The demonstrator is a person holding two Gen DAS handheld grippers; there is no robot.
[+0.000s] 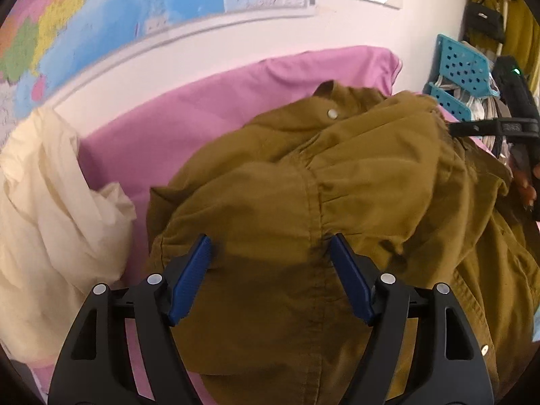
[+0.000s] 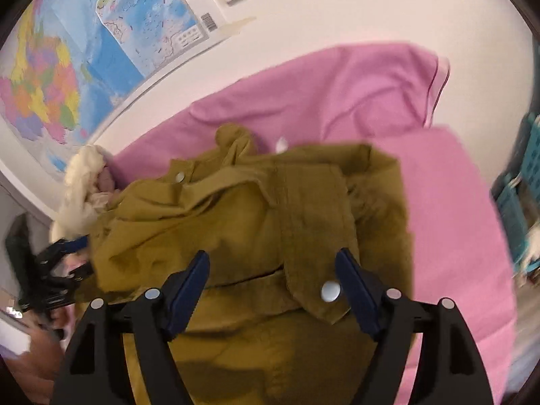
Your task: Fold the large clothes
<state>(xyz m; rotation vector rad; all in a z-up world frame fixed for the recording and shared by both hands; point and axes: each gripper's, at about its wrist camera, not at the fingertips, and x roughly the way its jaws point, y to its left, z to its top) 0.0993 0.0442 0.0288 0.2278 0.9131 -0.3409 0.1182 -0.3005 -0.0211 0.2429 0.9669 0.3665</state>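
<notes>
Olive jacket (image 1: 337, 202) heaped in a rumpled mound on pink bedsheet (image 1: 202, 101), collar and a white snap (image 1: 332, 112) turned toward far wall. Left gripper (image 1: 270, 253) poised over near side of mound, blue pads (image 1: 189, 276) spread wide, nothing pinched between. Right gripper (image 2: 273, 270) likewise gaping over a flap with a second snap (image 2: 330, 291), no cloth caught. Seen from left wrist, that right gripper at far right, perhaps touching jacket's edge, too blurred to call. Cream cloth (image 1: 44, 219) bunched at left, just beside jacket. Wall map (image 1: 101, 6) beyond; teal baskets (image 1: 462, 64) at far right.
</notes>
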